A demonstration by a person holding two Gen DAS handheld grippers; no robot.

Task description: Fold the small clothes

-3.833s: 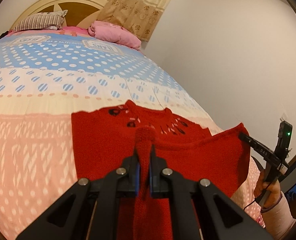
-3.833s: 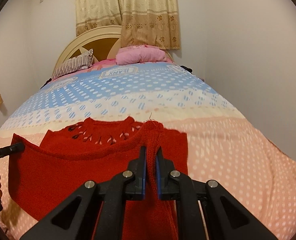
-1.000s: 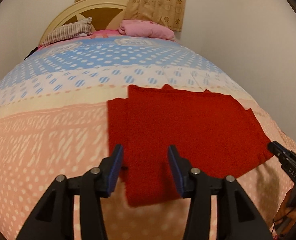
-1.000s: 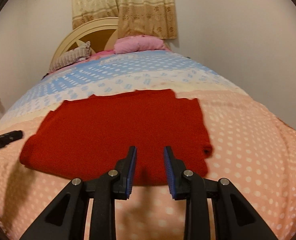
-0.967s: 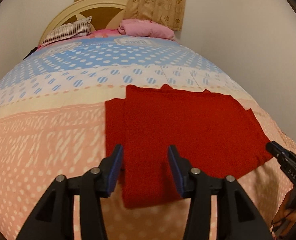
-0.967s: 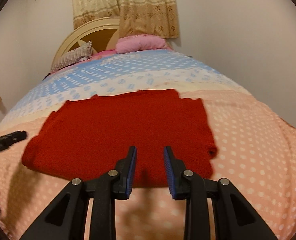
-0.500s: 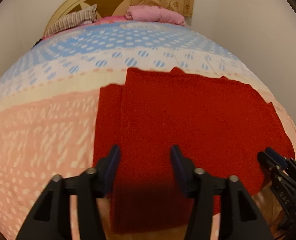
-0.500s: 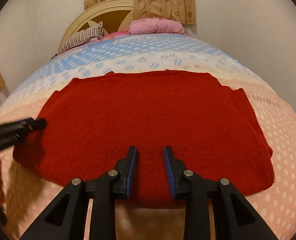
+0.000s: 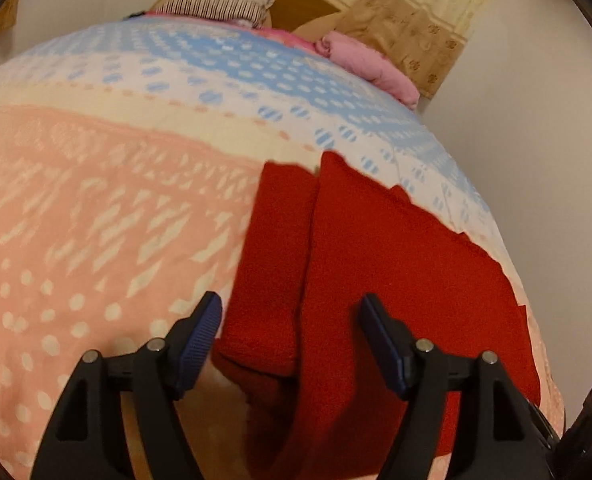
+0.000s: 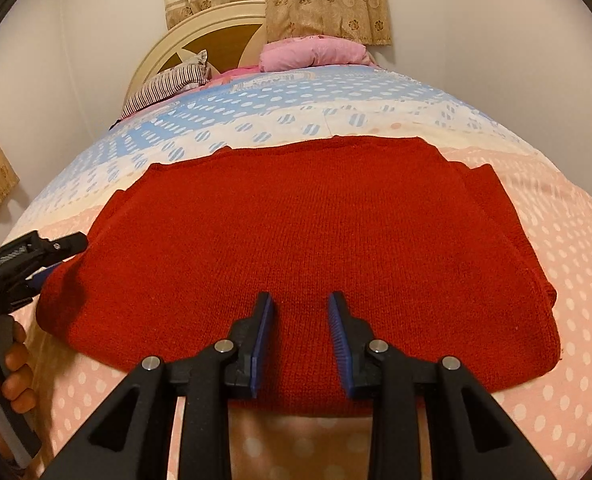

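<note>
A red knitted sweater (image 10: 303, 240) lies folded flat on the bed near its front edge. In the left wrist view the sweater (image 9: 395, 264) shows a narrower folded strip along its left side. My left gripper (image 9: 290, 320) hovers over that left end with its jaws opening; the cloth lies below them, the pads not pressing it. My right gripper (image 10: 300, 322) stands open over the sweater's near edge, nothing pinched. The left gripper (image 10: 56, 250) also appears at the sweater's left corner in the right wrist view, held by a hand (image 10: 10, 376).
The bedspread (image 10: 567, 320) is pink with white dots near me, blue and white farther back. A striped pillow (image 10: 168, 84) and a pink pillow (image 10: 311, 54) lie by the cream headboard (image 10: 200, 36). A white wall (image 10: 515, 40) runs along the bed's right side.
Both grippers let go of the sweater, which now lies folded flat. Over the last second both came down closer to it, the left one rolling and widening its jaws.
</note>
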